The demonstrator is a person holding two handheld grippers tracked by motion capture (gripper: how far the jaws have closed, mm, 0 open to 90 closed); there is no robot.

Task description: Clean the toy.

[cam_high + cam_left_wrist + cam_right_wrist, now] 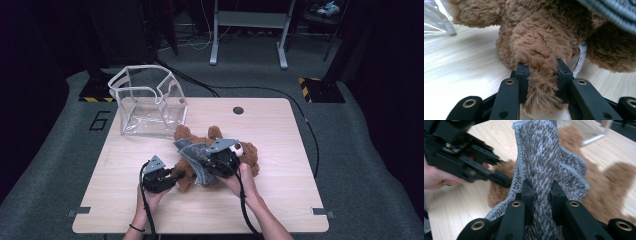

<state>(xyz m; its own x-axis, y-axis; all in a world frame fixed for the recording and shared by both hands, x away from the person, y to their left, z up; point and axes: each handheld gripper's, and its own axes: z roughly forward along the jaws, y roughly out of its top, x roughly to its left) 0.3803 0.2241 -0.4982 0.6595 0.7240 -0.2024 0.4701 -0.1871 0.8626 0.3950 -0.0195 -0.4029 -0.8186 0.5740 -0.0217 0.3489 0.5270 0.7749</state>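
one pale wooden worktop [280, 150] stands on grey carpet in a dark room, with a metal frame behind it. a clear plastic bag [147, 102] stands open at the far left. a brown teddy bear [250, 157] lies mid-worktop under a grey knitted cloth [192, 155]. left claw [541, 72], at the bear's near left, is clamped on a furry limb, pads pressing it. right claw [541, 191], over the bear, is closed on a bunched fold of the cloth.
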